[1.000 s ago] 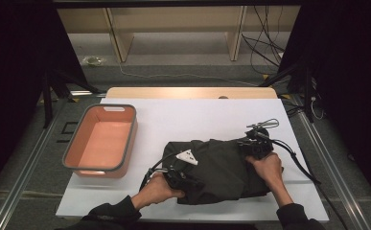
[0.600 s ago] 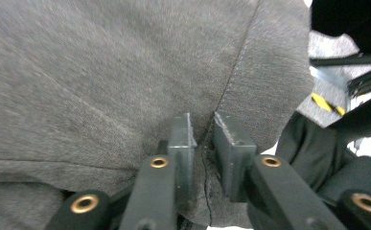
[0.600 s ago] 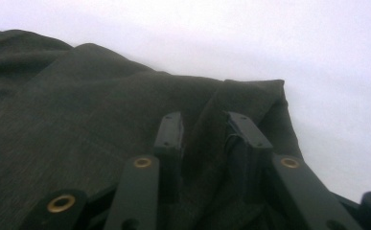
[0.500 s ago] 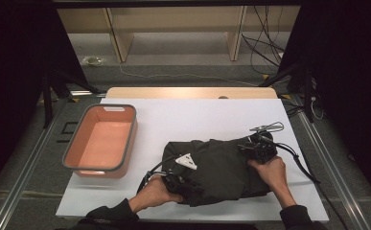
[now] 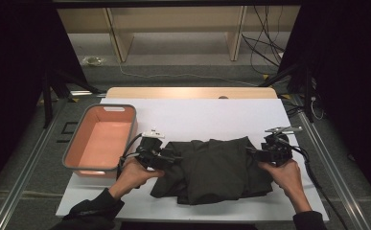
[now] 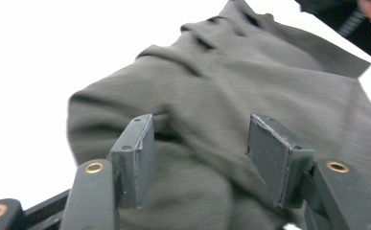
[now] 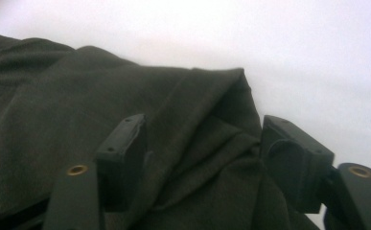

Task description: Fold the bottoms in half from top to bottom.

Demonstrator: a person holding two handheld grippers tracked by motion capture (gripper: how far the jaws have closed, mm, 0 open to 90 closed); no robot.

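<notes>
While the dark garment (image 5: 212, 170) lies folded into a compact, lumpy bundle in the lower middle of the high view, on the white counter (image 5: 212, 115), the folding looks largely done as far as I can judge; what seems left is tidying it or moving it, perhaps toward the salmon-coloured bin (image 5: 101, 139) at the left of the frame, which stands bare inside. Both claws have just been opening. In the left gripper view, the left claw (image 6: 200, 153) stands with its jaws well apart, the cloth beneath and ahead of them but not pinched by the pads. In the right gripper view, the right claw (image 7: 202, 158) is likewise spread, a ridge of fabric rising between the jaws without being pressed. In the high view, the left claw (image 5: 166, 157) sits at the bundle's left edge and the right claw (image 5: 255, 153) at its right edge, so the garment lies between them, let go by both.
</notes>
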